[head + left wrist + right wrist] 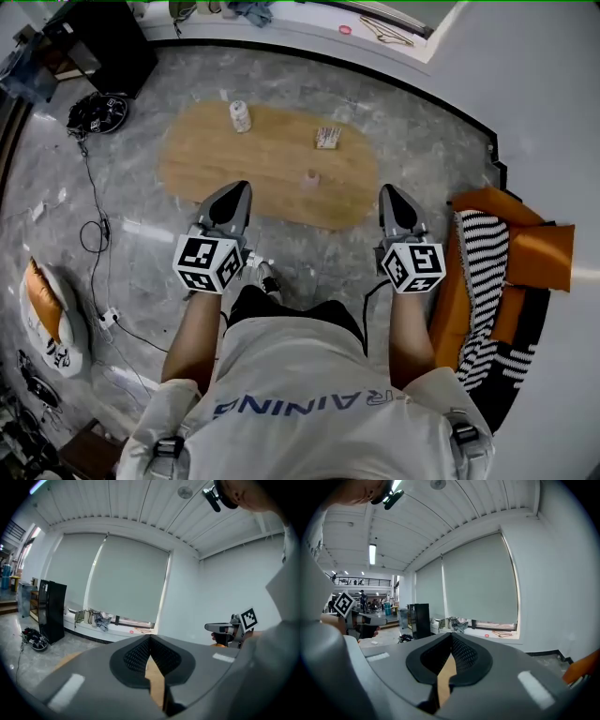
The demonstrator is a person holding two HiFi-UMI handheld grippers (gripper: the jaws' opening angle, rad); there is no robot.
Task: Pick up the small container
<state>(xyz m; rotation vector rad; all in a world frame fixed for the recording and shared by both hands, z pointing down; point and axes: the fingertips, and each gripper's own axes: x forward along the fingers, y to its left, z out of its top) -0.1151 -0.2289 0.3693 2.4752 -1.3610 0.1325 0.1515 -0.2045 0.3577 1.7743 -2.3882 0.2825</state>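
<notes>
Head view alone shows the small container (310, 180) on the table (206, 159); left gripper (150, 638) and right gripper (451, 636) fingers (464, 654) press together, empty.

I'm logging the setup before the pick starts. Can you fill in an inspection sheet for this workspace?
Surface: oval wooden table standing on a marble floor.
Job's things: small pale container, upright near the table's front edge, untouched.
Clutter: white bottle and patterned box on the far half of the table, apart from each other.
Grippers: left gripper and right gripper both shut and empty, held at the table's near side.
Cables: black cable trailing over the floor on the left toward a power strip.
Surroundings: black cabinet, orange sofa with a striped blanket, bag on the floor.
</notes>
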